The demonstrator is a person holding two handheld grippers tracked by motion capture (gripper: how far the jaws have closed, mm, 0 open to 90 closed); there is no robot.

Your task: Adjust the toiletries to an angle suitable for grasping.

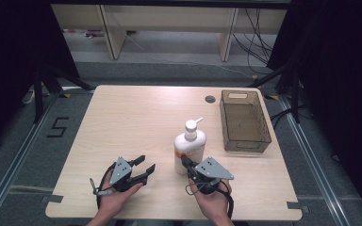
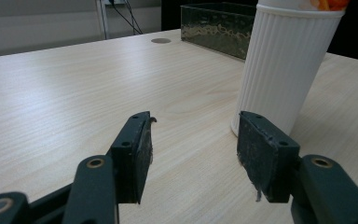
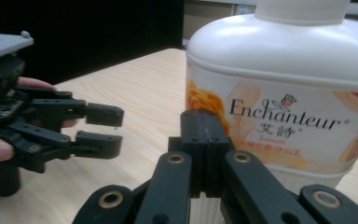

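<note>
The left gripper (image 1: 143, 170) rests low on the table (image 1: 122, 117) with its jaws spread and nothing between them. The lotion bottle (image 1: 189, 146) stands upright to its right and slightly ahead, long axis vertical. The right gripper (image 1: 186, 164) has its jaws pressed together, empty, with the tips just short of the bottle's lower front; this is the nearer gripper. Beyond and to the right of it lies the brown basket (image 1: 245, 121). The right gripper view shows the bottle's printed label (image 3: 279, 126); the left gripper view shows its ribbed side (image 2: 279, 70).
</note>
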